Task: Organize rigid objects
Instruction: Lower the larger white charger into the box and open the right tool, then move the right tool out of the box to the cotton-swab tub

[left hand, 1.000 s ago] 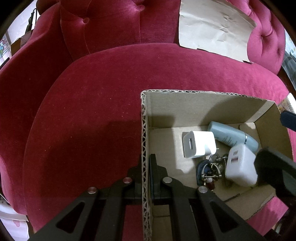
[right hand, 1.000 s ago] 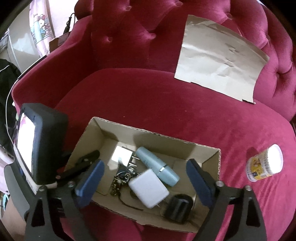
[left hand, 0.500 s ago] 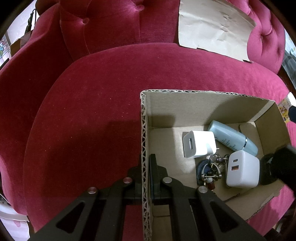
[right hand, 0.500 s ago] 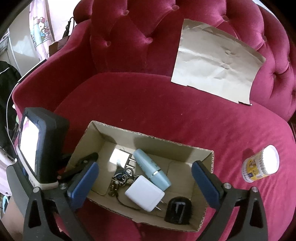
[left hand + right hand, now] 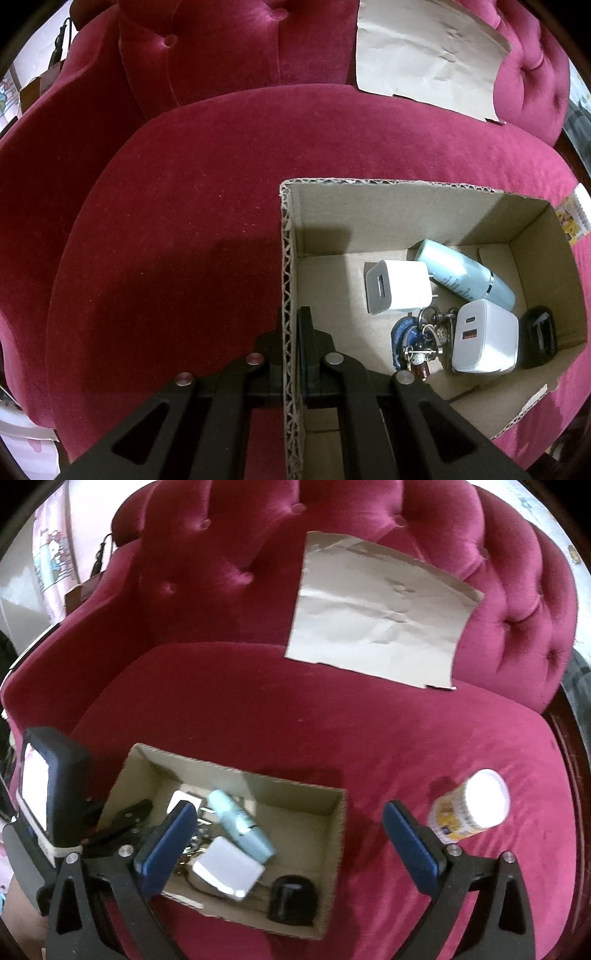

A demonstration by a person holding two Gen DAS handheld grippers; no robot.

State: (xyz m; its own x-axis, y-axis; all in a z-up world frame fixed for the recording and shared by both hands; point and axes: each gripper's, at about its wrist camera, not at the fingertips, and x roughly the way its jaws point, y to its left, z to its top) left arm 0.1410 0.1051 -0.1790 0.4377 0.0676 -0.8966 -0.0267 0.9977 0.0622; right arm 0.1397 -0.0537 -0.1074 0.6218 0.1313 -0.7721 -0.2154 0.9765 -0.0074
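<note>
A cardboard box [image 5: 399, 206] sits on a red velvet sofa seat. My left gripper [image 5: 291, 325] is shut on the box's left wall. Inside lie a small white charger [image 5: 397, 286], a pale blue tube [image 5: 465, 273], a larger white charger [image 5: 485, 338], a bunch of keys [image 5: 417, 339] and a small black object [image 5: 539, 336]. The box also shows in the right wrist view [image 5: 295, 790]. My right gripper [image 5: 291, 845] is open and empty, above the box's right end. A white-lidded round container [image 5: 469, 810] stands on the seat just right of it.
A creased sheet of brown cardboard [image 5: 380, 613] leans against the tufted sofa back. The left gripper's body with its bright screen [image 5: 44, 790] shows at the left of the right wrist view. The seat cushion [image 5: 177, 206] stretches left of the box.
My right gripper has risen out of the box and moved right, toward the white-lidded container. The larger white charger and black object now lie free in the box. The left gripper has not moved.
</note>
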